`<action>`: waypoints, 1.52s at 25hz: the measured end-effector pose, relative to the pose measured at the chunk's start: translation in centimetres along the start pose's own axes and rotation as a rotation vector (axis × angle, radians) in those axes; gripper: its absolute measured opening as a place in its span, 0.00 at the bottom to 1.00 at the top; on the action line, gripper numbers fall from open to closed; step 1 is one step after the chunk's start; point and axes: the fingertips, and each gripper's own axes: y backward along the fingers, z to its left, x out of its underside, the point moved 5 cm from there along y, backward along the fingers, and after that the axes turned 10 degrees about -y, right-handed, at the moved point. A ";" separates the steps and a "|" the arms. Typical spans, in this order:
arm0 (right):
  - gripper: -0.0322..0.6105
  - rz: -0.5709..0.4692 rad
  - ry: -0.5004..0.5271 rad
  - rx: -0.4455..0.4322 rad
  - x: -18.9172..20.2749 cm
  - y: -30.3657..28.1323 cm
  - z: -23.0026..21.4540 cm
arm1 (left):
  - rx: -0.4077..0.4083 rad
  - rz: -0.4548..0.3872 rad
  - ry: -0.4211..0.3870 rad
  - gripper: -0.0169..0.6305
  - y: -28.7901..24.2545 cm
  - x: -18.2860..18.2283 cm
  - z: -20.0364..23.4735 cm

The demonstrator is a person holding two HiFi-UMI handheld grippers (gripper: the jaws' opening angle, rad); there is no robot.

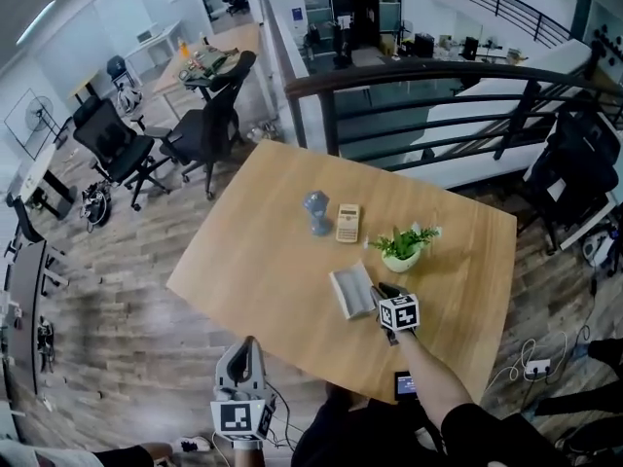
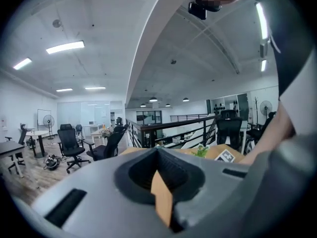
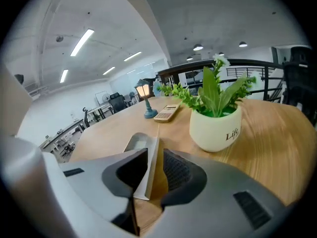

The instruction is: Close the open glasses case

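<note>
Straddling the raised lid of the glasses case (image 1: 352, 290): right gripper (image 1: 382, 290), jaws apart, and wood shows between the lid and one pad. The case sits open on the table (image 1: 263, 261) near the near edge, with the plant pot (image 1: 401, 257) just behind it to the right. The calculator (image 1: 348, 222) and small lamp (image 1: 316, 212) are farther back. There is bare tabletop left of the case. The left gripper (image 1: 248, 343) is off the near-left edge over floor, tips together, empty.
</note>
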 end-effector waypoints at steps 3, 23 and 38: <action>0.22 0.034 0.000 -0.006 0.7 -1.6 -0.1 | -0.018 0.028 -0.003 0.03 0.5 0.2 0.3; 0.10 0.073 0.030 0.024 0.4 -3.6 0.2 | -0.045 0.049 -0.010 0.03 1.3 0.4 0.5; 0.08 0.175 0.753 0.321 -0.8 -3.9 3.3 | -0.045 0.052 -0.007 0.03 1.5 0.6 0.9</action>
